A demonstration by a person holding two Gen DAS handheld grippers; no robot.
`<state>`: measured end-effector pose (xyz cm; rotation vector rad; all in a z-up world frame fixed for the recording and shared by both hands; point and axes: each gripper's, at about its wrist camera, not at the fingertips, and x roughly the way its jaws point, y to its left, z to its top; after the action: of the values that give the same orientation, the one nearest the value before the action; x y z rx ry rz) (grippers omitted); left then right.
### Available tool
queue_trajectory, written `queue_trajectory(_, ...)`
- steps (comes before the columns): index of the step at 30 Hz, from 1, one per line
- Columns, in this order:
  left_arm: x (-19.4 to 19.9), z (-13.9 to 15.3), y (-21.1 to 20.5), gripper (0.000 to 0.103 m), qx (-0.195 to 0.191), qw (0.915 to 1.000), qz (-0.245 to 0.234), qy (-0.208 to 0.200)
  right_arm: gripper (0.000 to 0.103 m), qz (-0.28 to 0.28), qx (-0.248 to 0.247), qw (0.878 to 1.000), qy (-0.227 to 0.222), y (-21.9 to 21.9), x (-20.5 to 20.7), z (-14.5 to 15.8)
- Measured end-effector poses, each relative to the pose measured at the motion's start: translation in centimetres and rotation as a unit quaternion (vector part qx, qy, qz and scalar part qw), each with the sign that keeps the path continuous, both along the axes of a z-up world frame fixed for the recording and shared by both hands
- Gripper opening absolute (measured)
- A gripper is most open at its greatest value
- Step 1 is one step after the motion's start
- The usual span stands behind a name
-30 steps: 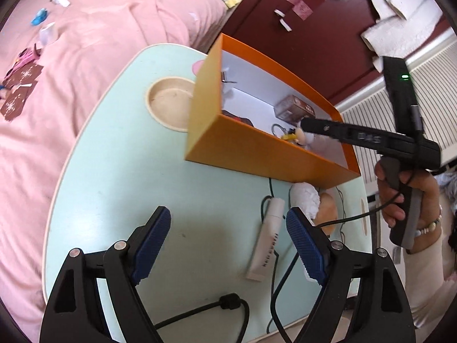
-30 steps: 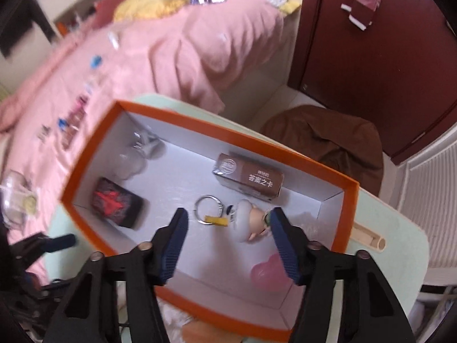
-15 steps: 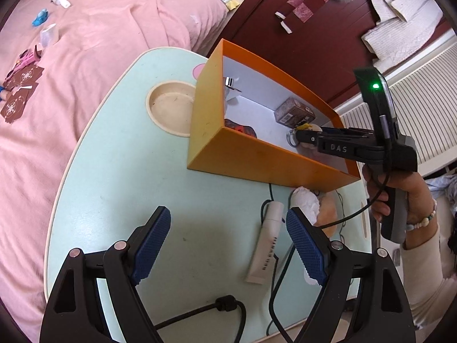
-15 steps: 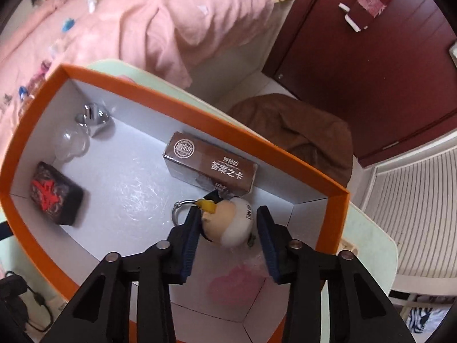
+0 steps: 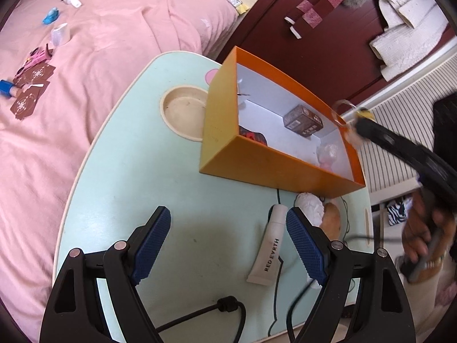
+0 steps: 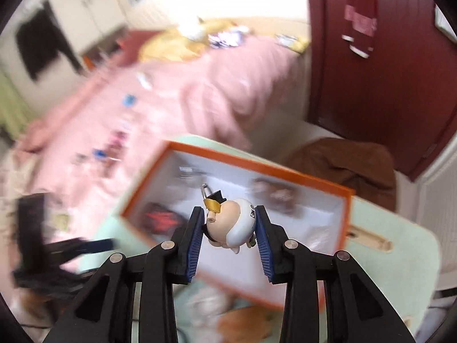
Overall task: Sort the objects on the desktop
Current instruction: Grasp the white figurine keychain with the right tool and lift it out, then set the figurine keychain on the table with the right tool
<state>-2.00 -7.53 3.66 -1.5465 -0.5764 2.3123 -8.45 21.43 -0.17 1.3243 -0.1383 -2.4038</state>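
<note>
Through my left wrist camera, my left gripper [image 5: 228, 245] hangs with its blue-padded fingers spread wide and nothing between them, above the pale mint-green tabletop [image 5: 137, 177]. Just beside its right finger lies a cream squeeze tube [image 5: 270, 245] with dark lettering, and past that a white crumpled lump [image 5: 310, 204] against something round and tan. A black cable [image 5: 228, 305] loops near the table's front edge. Farther off stands the open orange cardboard box with a white inside [image 5: 257, 160]; in it I see a brown printed carton [image 5: 303, 120] and a dark red-patterned item at the near wall. My right gripper [image 5: 357, 131] shows blurred above the box's right corner, a metal ring dangling at its tip.

Through my right wrist camera, my right gripper [image 6: 230, 227] is clamped on a small round figurine keychain with a white body, peach face and tiny black hat [image 6: 231, 223], raised clear above the box [image 6: 237, 154], which is smeared by motion. A pink bedspread [image 6: 177, 100] lies beyond.
</note>
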Motion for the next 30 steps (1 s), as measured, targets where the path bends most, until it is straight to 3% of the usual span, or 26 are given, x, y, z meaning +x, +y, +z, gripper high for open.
queue_trajectory(2, 0.0, 0.2, -0.3, 0.083, -0.002, 1.0000, 0.007, 0.004, 0.034, 0.021, -0.034, 0.999, -0.006, -0.6, 1.4, 0.2)
queue_trajectory(6, -0.3, 1.2, -0.5, 0.083, -0.007, 0.9997, 0.014, 0.017, 0.034, 0.041, -0.037, 0.998, -0.027, -2.0, 3.6, -1.9)
queue_trajectory(12, -0.8, 2.9, -0.5, 0.083, -0.016, 0.9989, 0.017, 0.042, 0.034, 0.019, -0.057, 0.996, -0.072, -1.8, 5.0, -6.4)
queue_trajectory(15, -1.8, 3.7, 0.2, 0.083, -0.017, 0.9985, 0.009, 0.051, 0.035, 0.004, -0.070, 0.996, -0.064, -0.7, 5.3, -7.1)
queue_trajectory(21, -4.6, 5.3, 3.8, 0.083, -0.049, 0.9955, -0.032, 0.074, 0.057, -0.022, -0.112, 0.993, -0.020, 1.6, 7.0, -6.2)
queue_trajectory(27, -7.9, 5.9, 9.7, 0.083, -0.094, 0.9876, -0.092, 0.087, 0.059, -0.079, -0.156, 0.985, 0.013, 5.5, 9.9, -6.0)
queue_trajectory(30, -9.6, 5.5, 13.1, 0.083, -0.114, 0.9829, -0.119, 0.081, 0.059, -0.106, -0.179, 0.978, 0.003, 7.3, 10.9, -6.7)
